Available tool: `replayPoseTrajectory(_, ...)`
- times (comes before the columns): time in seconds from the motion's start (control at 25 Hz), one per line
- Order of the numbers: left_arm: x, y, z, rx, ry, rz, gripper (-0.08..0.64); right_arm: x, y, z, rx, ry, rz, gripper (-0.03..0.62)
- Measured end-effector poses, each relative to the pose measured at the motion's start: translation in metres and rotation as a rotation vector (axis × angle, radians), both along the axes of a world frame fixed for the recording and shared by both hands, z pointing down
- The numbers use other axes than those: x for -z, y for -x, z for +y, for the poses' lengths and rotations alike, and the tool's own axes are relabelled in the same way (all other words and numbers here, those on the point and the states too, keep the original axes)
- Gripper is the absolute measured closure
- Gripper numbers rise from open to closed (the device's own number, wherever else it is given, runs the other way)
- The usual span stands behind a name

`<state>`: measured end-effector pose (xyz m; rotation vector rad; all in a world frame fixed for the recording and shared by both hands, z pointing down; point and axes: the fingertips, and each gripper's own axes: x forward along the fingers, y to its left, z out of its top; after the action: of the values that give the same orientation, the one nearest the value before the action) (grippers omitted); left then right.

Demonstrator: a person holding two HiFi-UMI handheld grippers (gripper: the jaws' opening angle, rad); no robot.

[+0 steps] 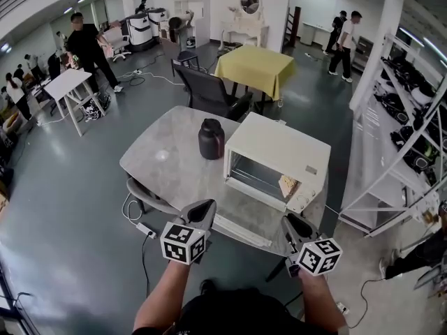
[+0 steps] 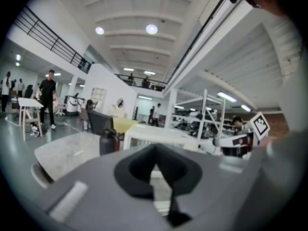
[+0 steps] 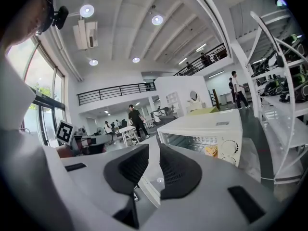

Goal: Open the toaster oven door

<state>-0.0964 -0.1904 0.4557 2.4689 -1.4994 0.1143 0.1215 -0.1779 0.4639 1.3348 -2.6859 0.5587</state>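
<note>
Toward the surface's (image 1: 164,169) right edge sits the toaster oven (image 1: 279,152), its door (image 1: 241,230) already down flat, long axis along the near edge. The left gripper (image 1: 204,210) has its fingers pressed together, empty. The right gripper (image 1: 295,224) has its fingers partly spread, empty, with the door's rim just ahead.

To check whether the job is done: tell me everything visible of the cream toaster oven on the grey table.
The cream, box-shaped toaster oven stands upright on the grey marble-look table, right of a dark jar. Its door is fully open, folded down flat toward the person, baring a wire rack inside. Round knobs sit on its right-hand panel. Only the table visibly touches it.
</note>
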Motion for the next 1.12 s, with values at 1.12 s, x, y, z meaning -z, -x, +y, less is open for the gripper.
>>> replayPoseTrajectory(1.12,0.023,-0.018,-0.037,0.067,-0.066,-0.038,0.549,0.033,-0.043,-0.017,-0.018,-0.102,-0.066,0.601)
